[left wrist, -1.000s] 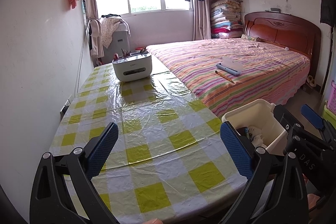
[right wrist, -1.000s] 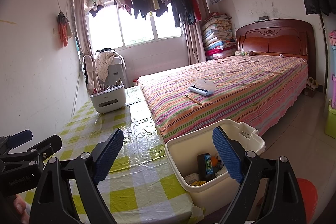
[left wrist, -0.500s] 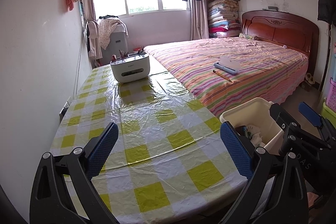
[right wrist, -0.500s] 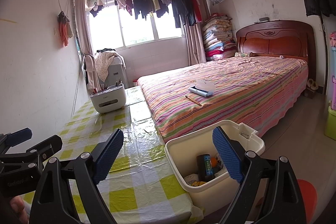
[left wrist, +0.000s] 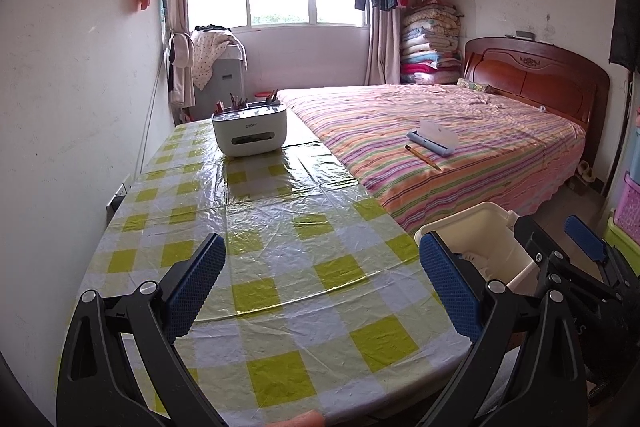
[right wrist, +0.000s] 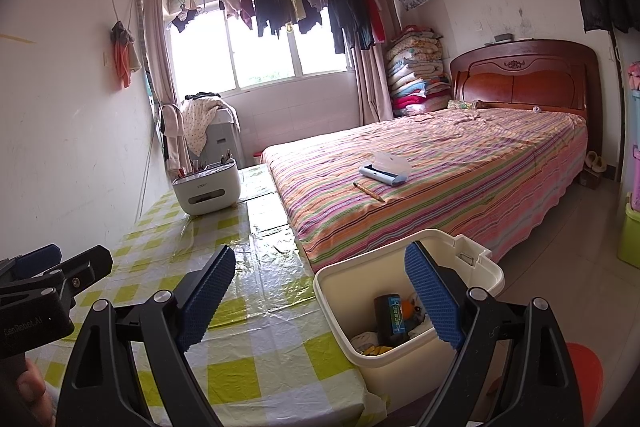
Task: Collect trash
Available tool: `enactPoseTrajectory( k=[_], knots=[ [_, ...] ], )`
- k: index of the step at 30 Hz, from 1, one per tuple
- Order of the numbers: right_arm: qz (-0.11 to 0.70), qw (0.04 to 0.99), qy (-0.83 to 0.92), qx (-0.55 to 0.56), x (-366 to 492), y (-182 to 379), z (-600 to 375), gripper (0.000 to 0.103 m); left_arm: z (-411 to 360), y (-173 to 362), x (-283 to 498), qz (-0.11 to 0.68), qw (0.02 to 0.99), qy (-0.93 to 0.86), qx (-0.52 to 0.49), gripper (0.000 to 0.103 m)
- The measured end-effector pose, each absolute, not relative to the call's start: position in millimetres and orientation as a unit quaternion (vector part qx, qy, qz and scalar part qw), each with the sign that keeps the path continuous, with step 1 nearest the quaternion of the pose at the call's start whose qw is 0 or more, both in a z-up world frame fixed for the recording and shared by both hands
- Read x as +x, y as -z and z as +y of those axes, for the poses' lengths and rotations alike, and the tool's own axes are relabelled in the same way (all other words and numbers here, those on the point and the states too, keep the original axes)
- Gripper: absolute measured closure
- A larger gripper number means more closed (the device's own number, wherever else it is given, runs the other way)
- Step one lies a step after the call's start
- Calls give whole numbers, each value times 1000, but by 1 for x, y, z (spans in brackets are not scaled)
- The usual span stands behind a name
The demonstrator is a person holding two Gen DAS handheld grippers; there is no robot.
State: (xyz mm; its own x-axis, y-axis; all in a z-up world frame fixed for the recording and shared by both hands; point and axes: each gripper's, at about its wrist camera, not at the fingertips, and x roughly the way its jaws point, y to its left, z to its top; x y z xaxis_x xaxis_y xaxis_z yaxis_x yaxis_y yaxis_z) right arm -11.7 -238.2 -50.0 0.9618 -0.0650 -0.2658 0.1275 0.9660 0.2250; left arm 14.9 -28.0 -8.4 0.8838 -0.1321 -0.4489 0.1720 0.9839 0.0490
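The left tool [left wrist: 320, 283] hangs spread wide over the near end of the bench [left wrist: 280, 227], nothing between its blue ribbed pads [left wrist: 196, 279]; the right tool [right wrist: 320, 291] is likewise spread and empty, one pad above the bench edge, the other above the bin [right wrist: 400, 363]; each tool has black jointed arms with round metal pivots. The bin is a cream plastic tub, rectangular with rounded corners and a small handle lug on its far rim, standing upright just beside the bench's right edge, mouth up, its long axis running away from the tools toward the bed [right wrist: 460, 163]. The trash [right wrist: 394, 313] lies inside it: a dark carton with a blue label standing on end, an orange scrap beside it, and pale crumpled and yellow bits at the bottom; what each piece is I cannot tell. The bench wears a glossy, wrinkled plastic cover checked in yellow-green and white; at its far end stands a white rounded organiser box [left wrist: 250, 131] with pens upright in its top. The bed, under a striped sheet, lies along the bench's right side, and carries a blue-and-white case [right wrist: 384, 173] and a pencil [right wrist: 368, 191]; laundry [right wrist: 300, 3] hangs on a rail before the window.
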Motion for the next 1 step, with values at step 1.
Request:
enactPoseTrajectory(
  k=[1],
  knots=[
    [129,983,49,121,-12,50,-239,19,-28,8,15,227,970,76,45,7]
  ],
)
